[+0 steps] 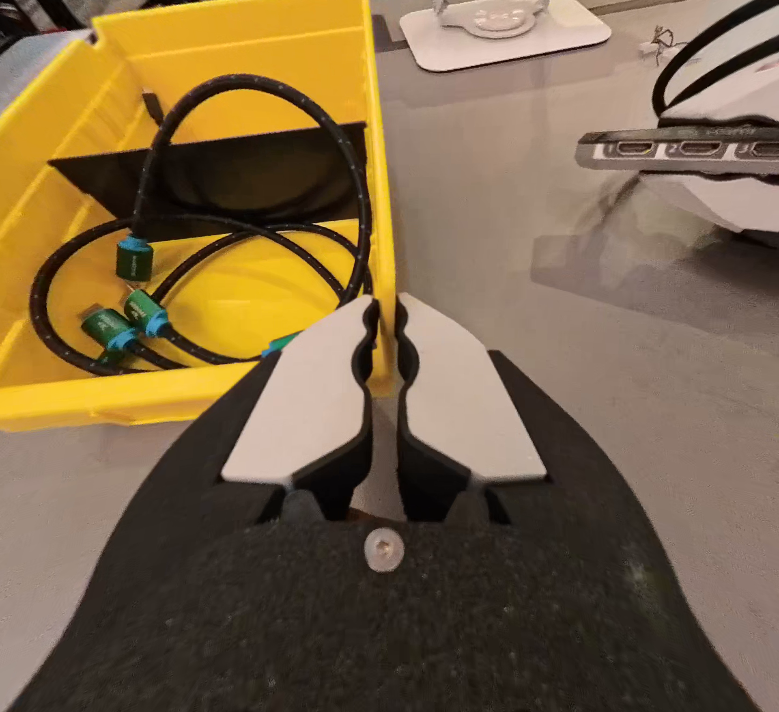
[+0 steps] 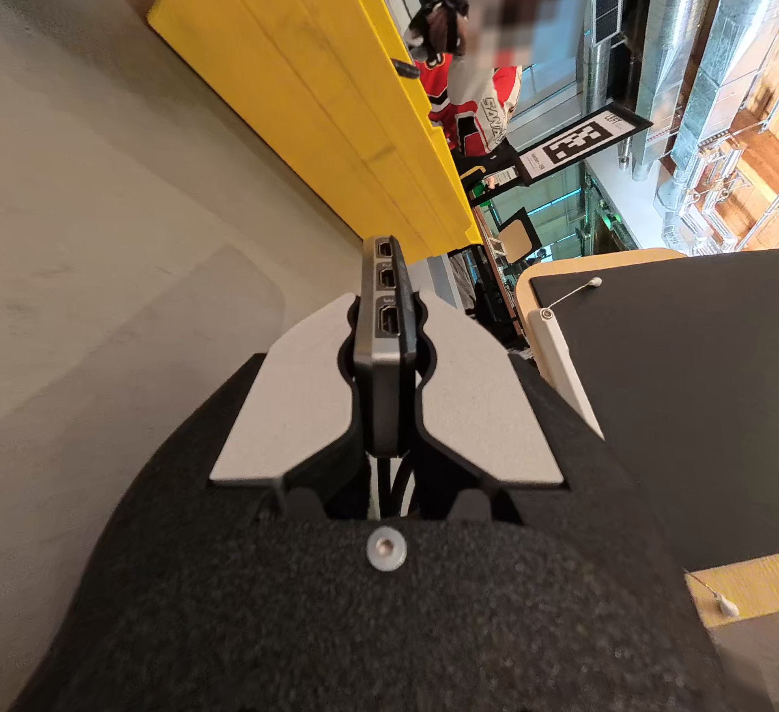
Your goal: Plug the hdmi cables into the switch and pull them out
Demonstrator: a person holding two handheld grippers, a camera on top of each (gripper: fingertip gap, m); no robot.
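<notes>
Left gripper [image 1: 385, 303]: nearest the lens, its pale fingers nearly together with only a thin slit between them and nothing held; it hangs over the near right corner of the yellow bin [image 1: 375, 109].
Right gripper [image 2: 384, 303]: clamped on the flat faces of the HDMI switch [image 2: 385, 354], held clear of the grey table [image 1: 506, 312] with its row of ports facing left, toward the bin.
Cables [image 1: 253, 236]: black braided HDMI cables coiled in the bin's near compartment, none plugged in yet.
Handling: the braid looks springy and likely to drag its neighbours; the switch looks light, rigid and smooth, so it may slip under a push.
Where to hold: probably the green plug shells [image 1: 134, 263], across the flat sides, behind the metal tip.
Hidden: one plug [image 1: 280, 344] sits partly behind the left gripper's finger; a far cable end [image 1: 152, 103] is dim; the switch's right end is cut off in the left view; which plug belongs to which cable cannot be told.
</notes>
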